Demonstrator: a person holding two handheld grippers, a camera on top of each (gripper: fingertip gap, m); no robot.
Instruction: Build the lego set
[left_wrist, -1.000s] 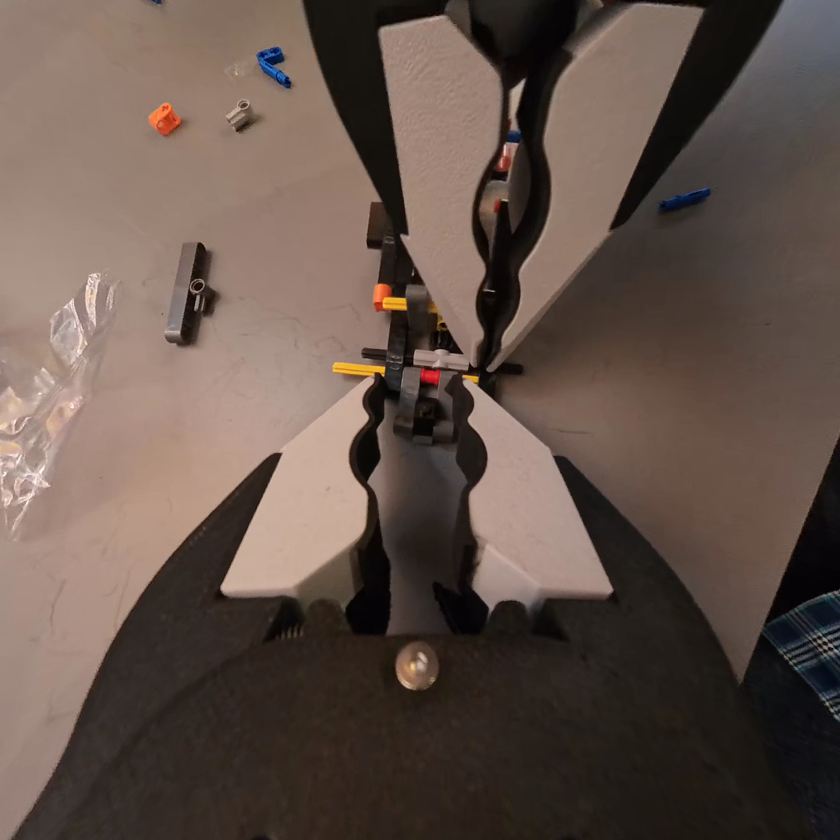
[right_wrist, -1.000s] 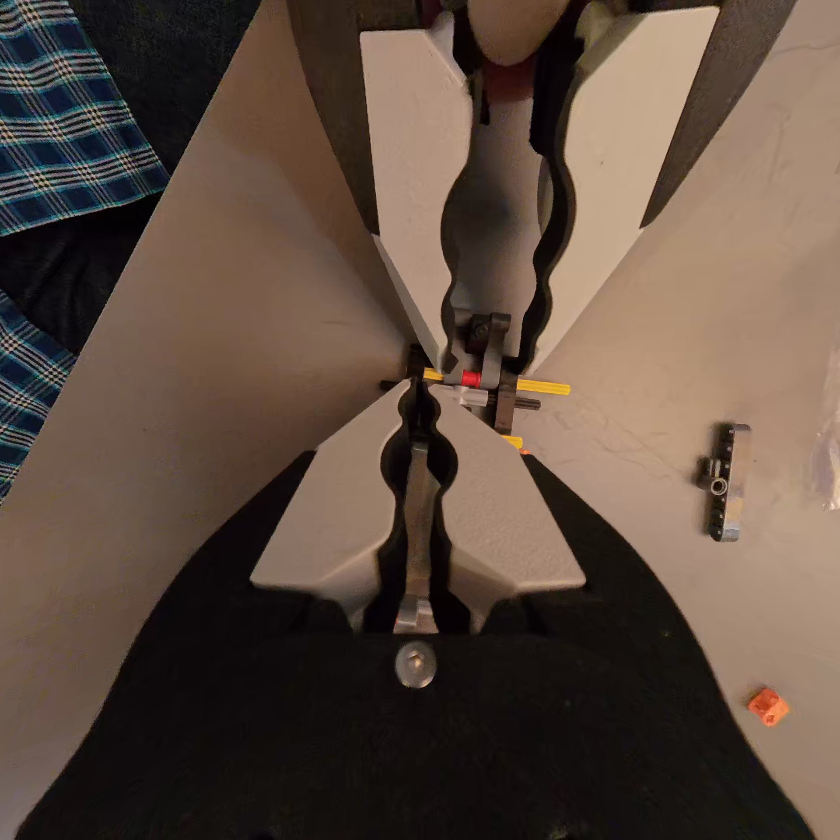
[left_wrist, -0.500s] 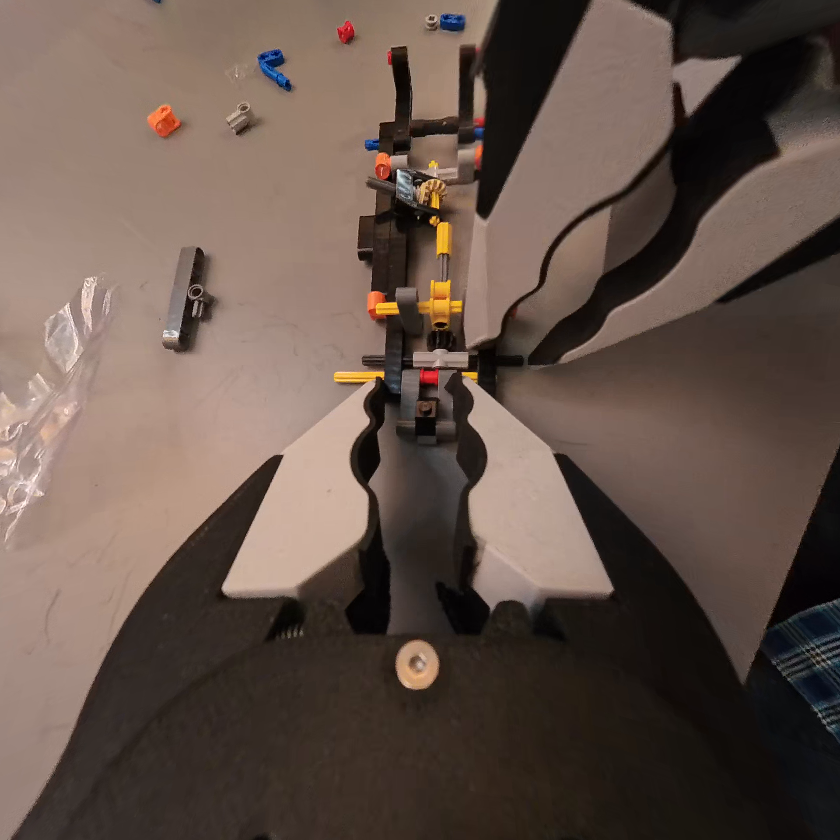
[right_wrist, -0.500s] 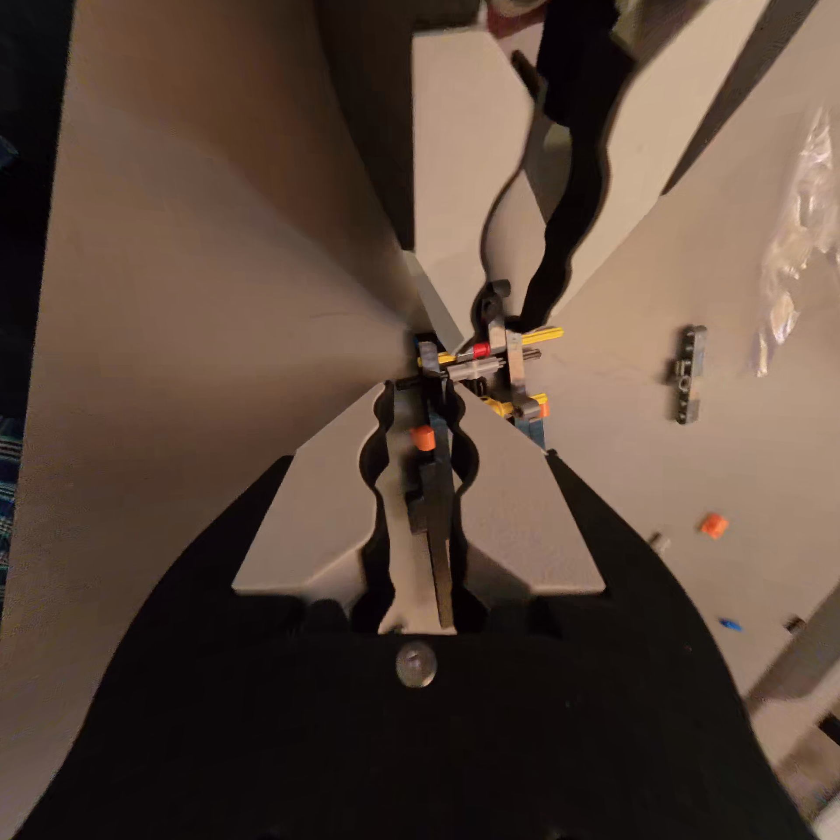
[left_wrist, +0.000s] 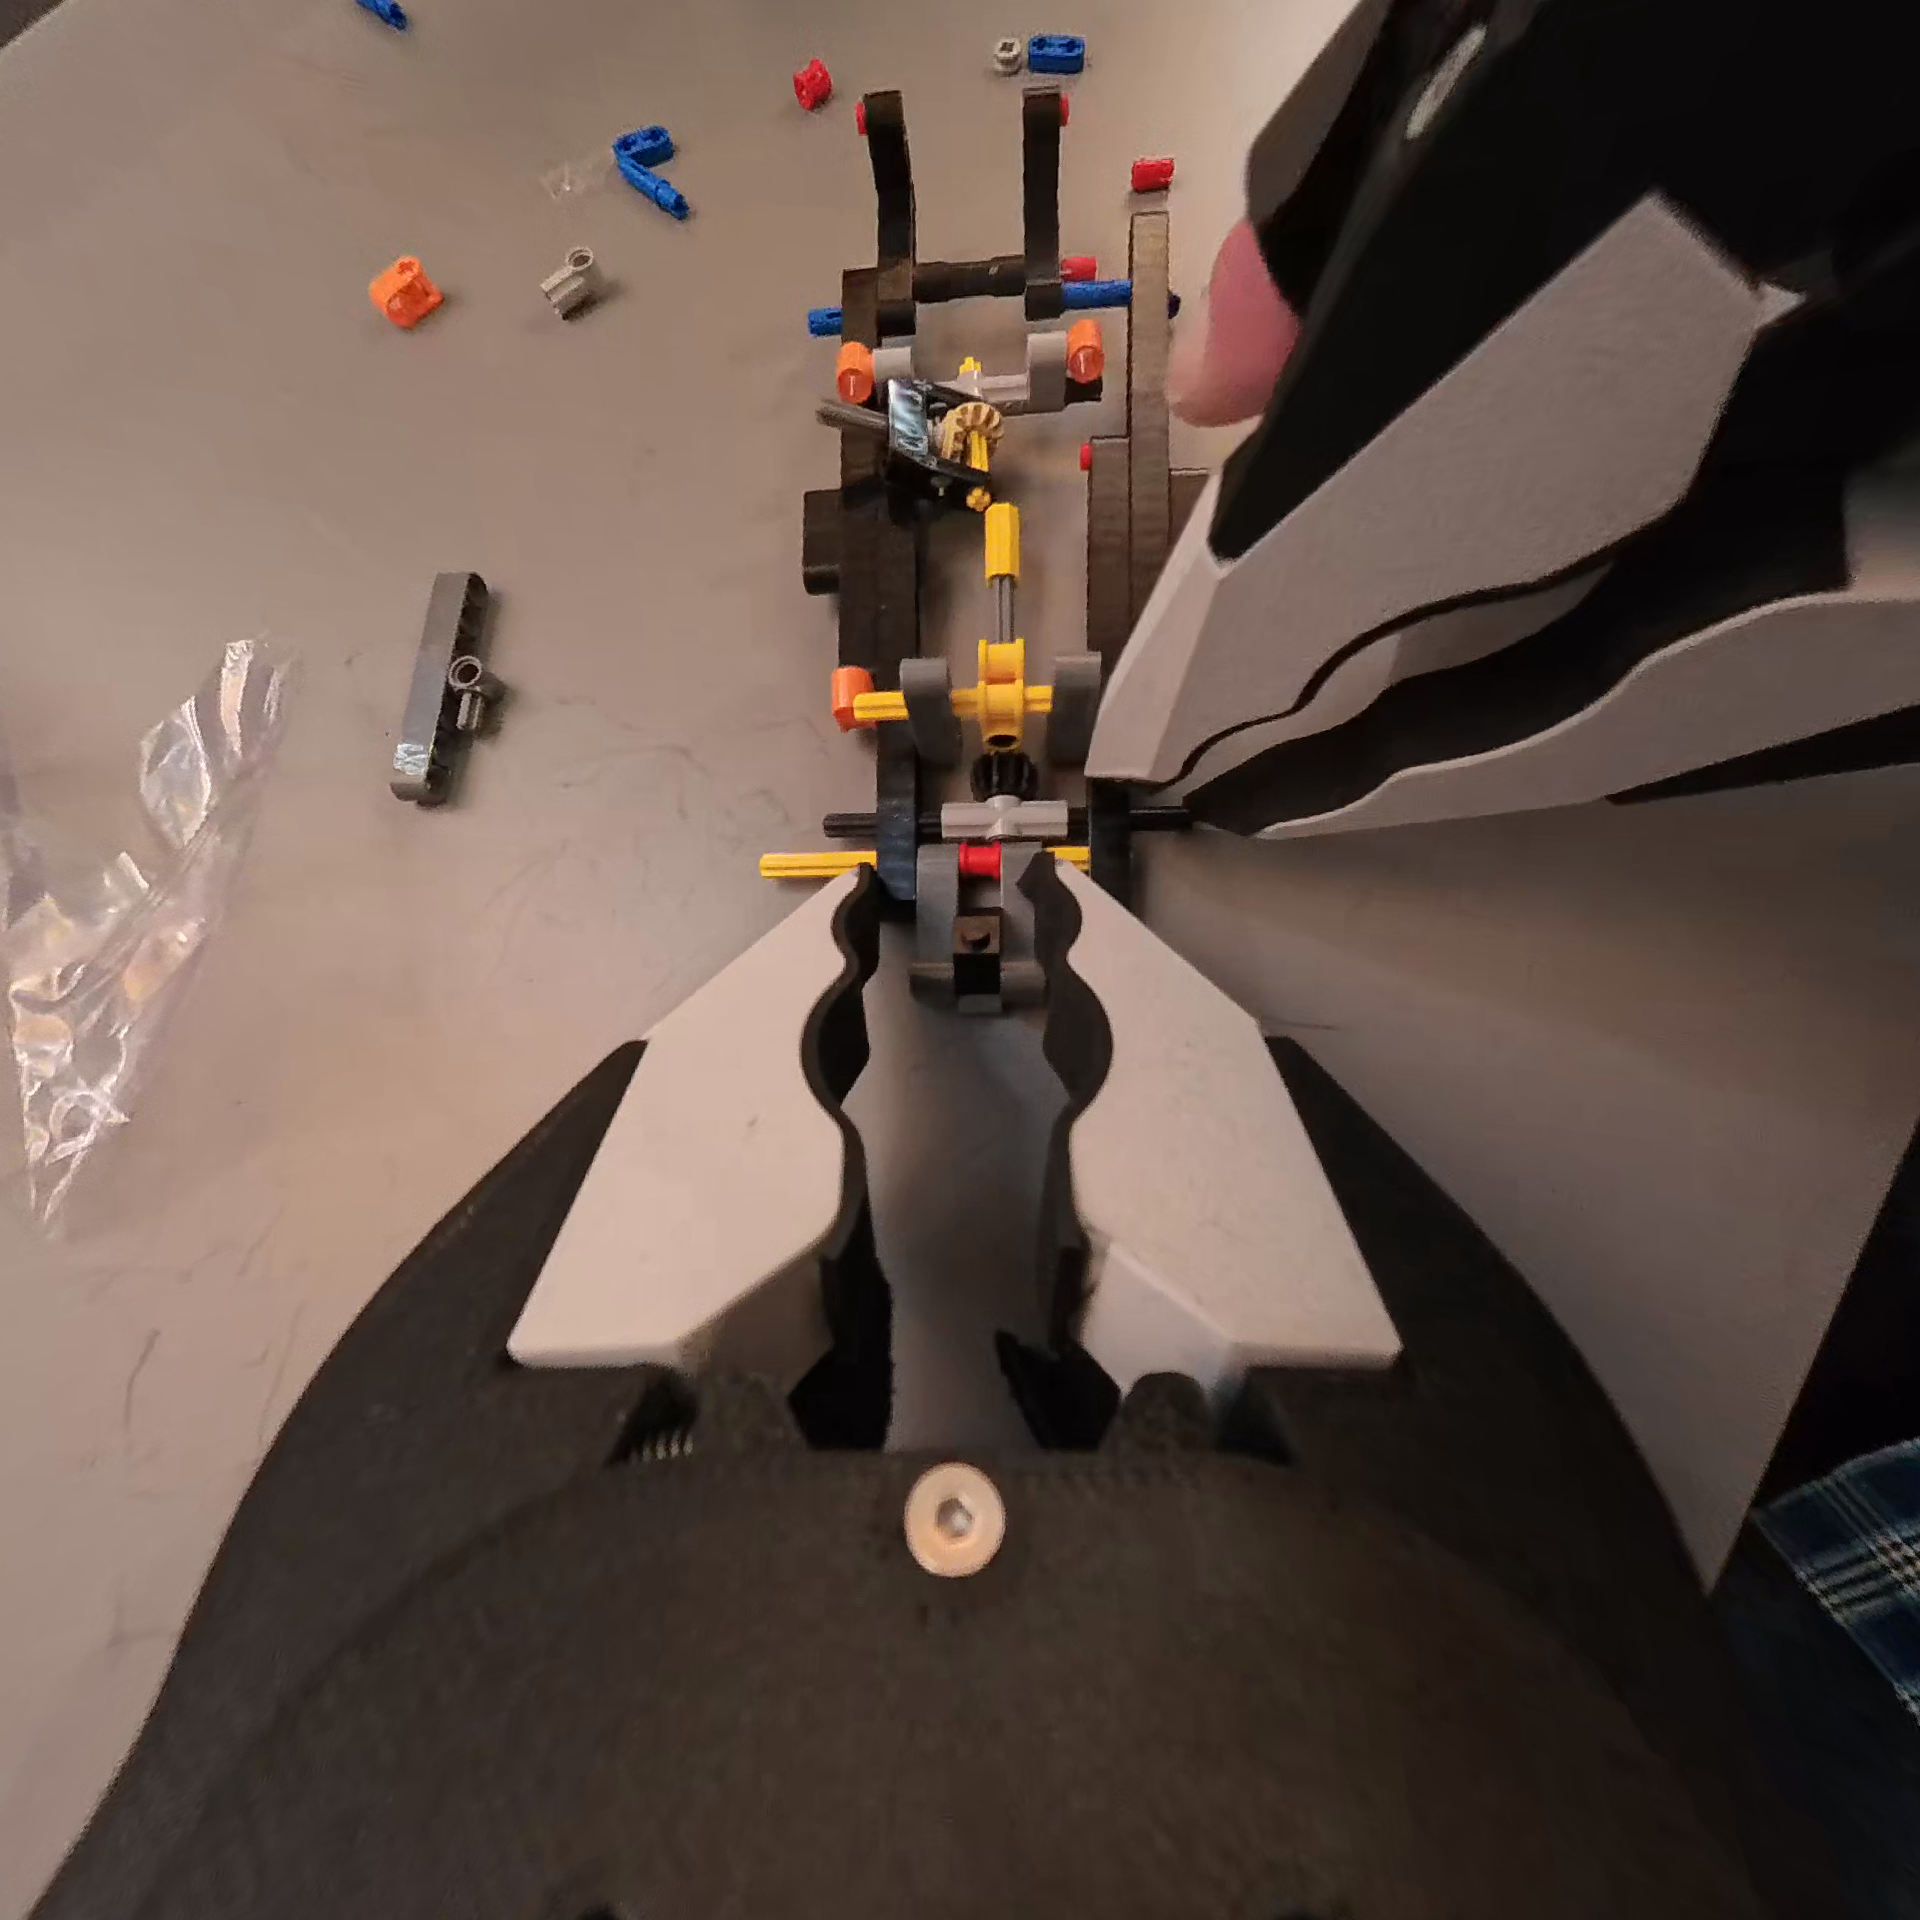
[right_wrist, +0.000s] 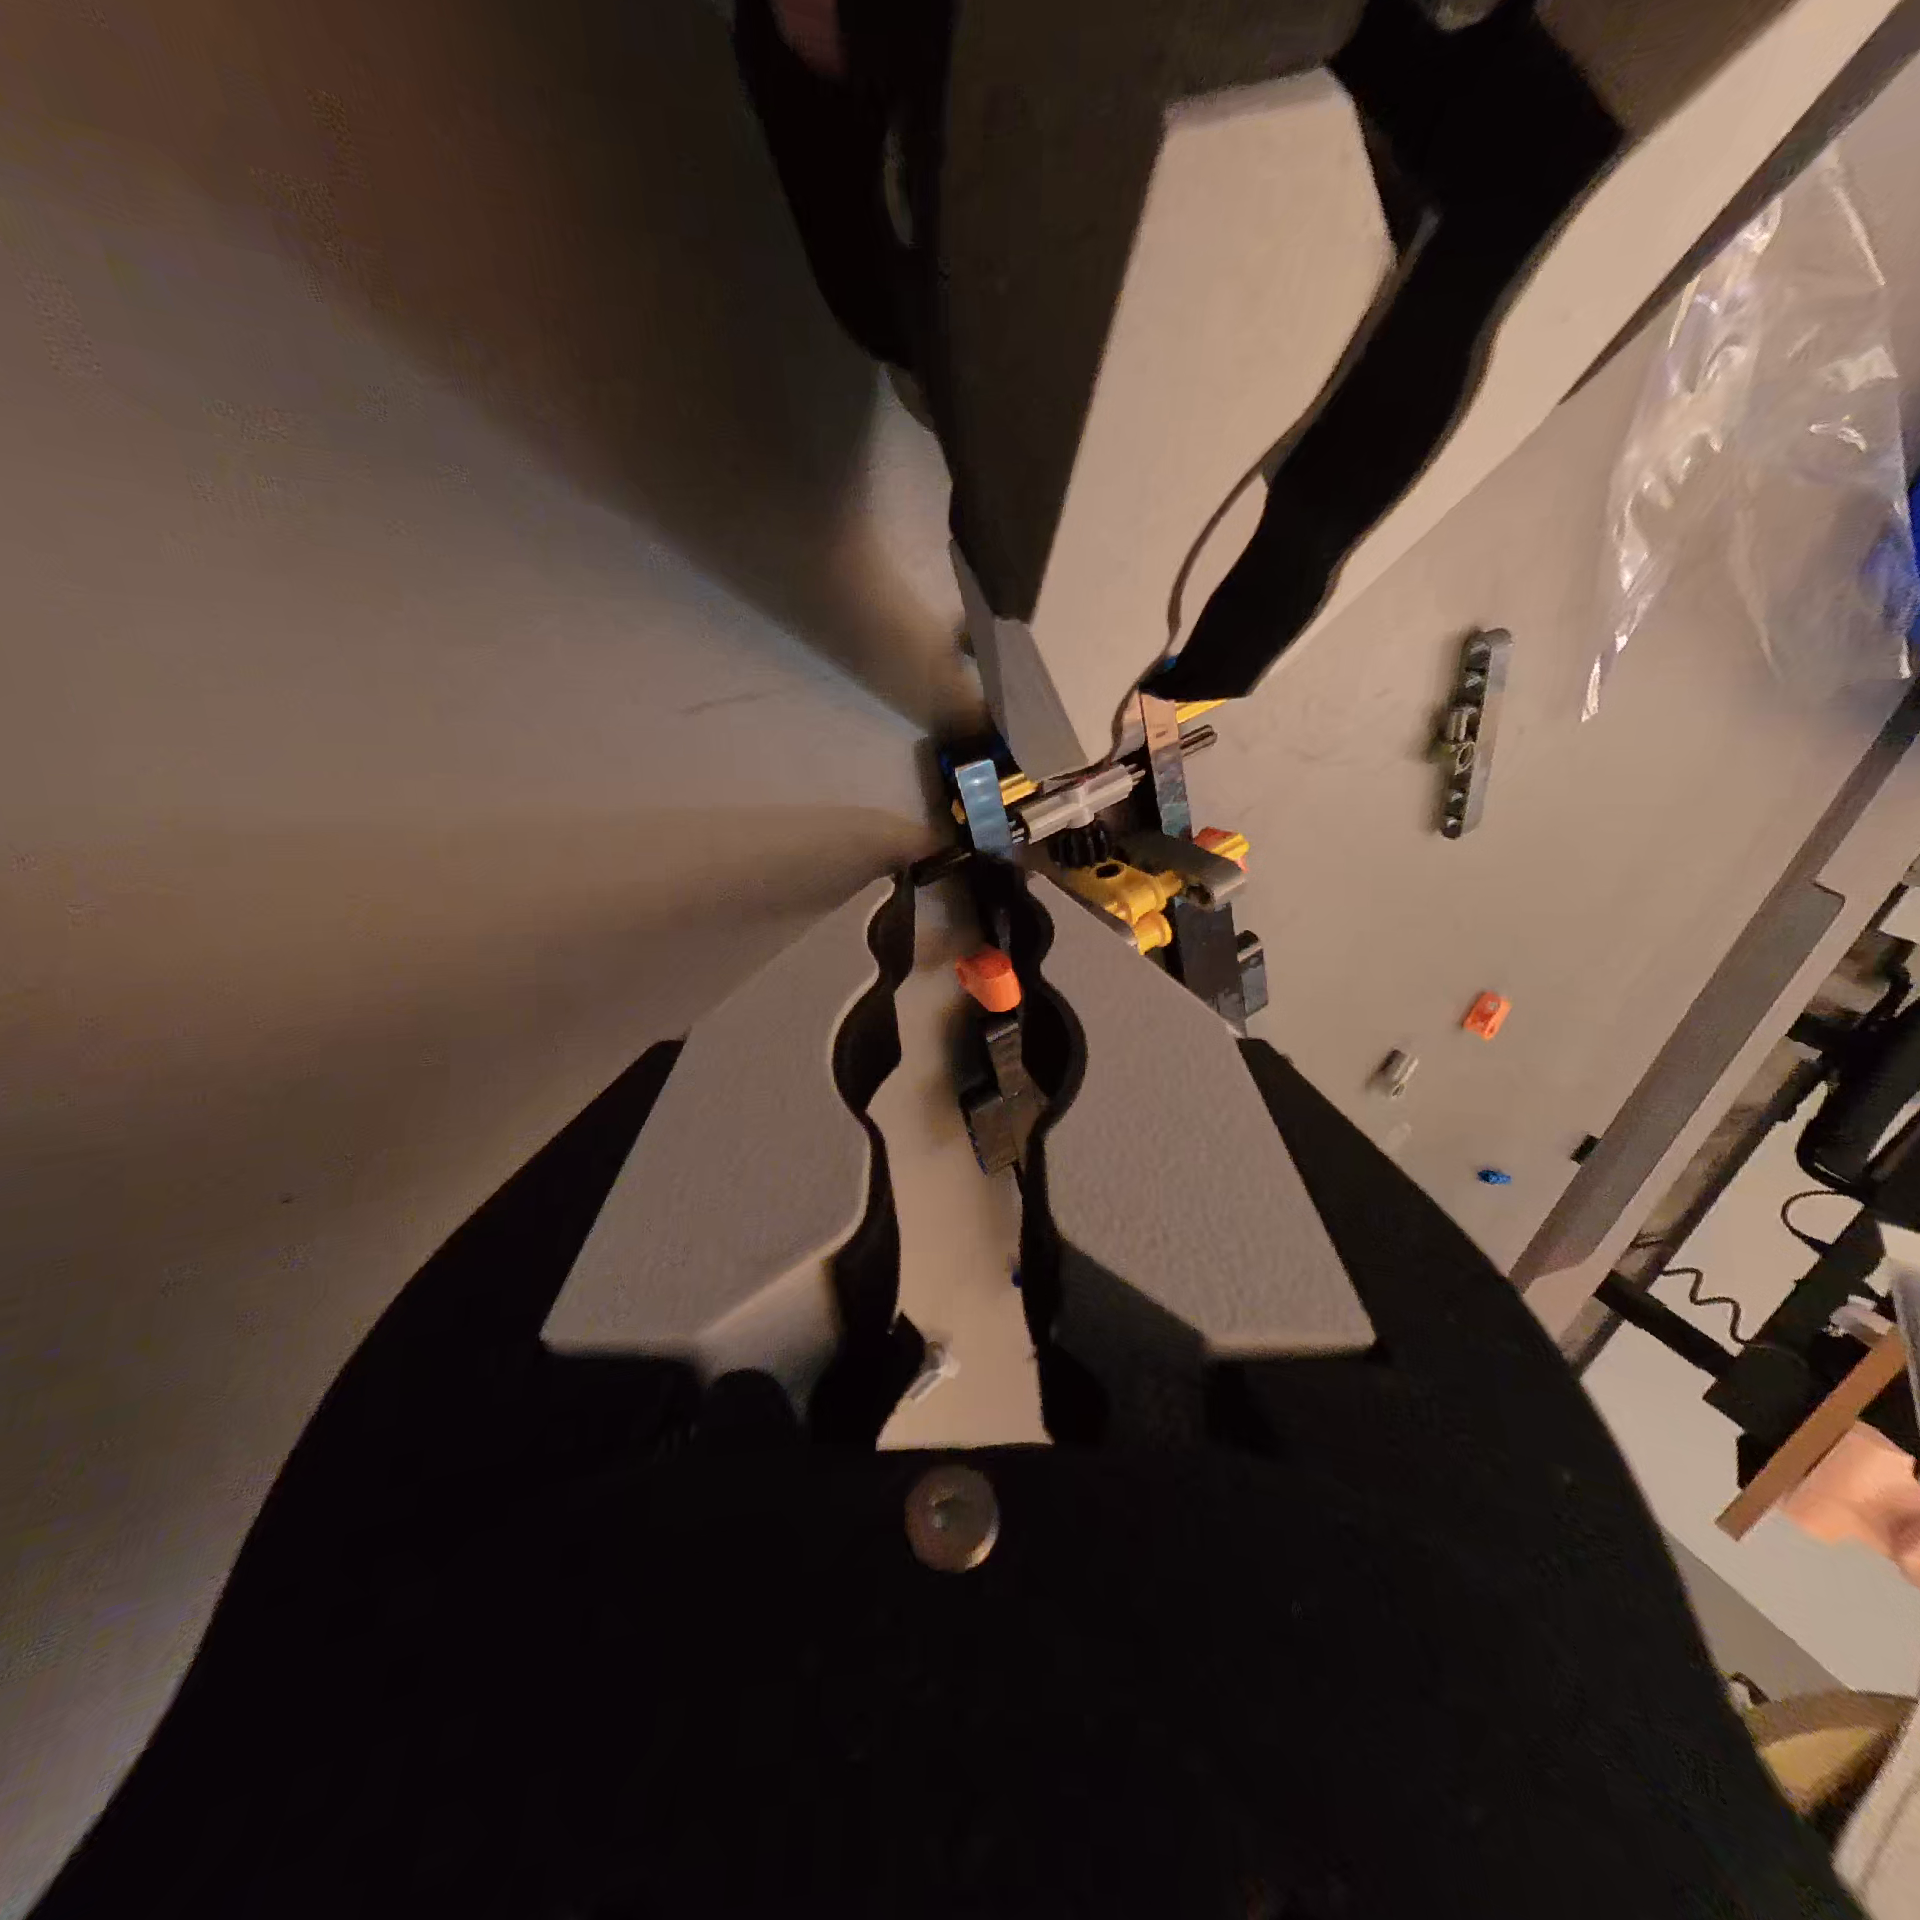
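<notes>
Left wrist view: half-built lego chassis is gripped at its near end by left gripper jaws, right gripper jaws clenched on its side beam, loose parts left unused on table.

long black lego chassis with yellow axles lies flat on the table.

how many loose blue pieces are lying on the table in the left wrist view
3: a bent blue piece left of the lego frame, a short one at the top beside a small grey piece, and one cut off at the top-left edge. The right gripper may hide more.
</notes>
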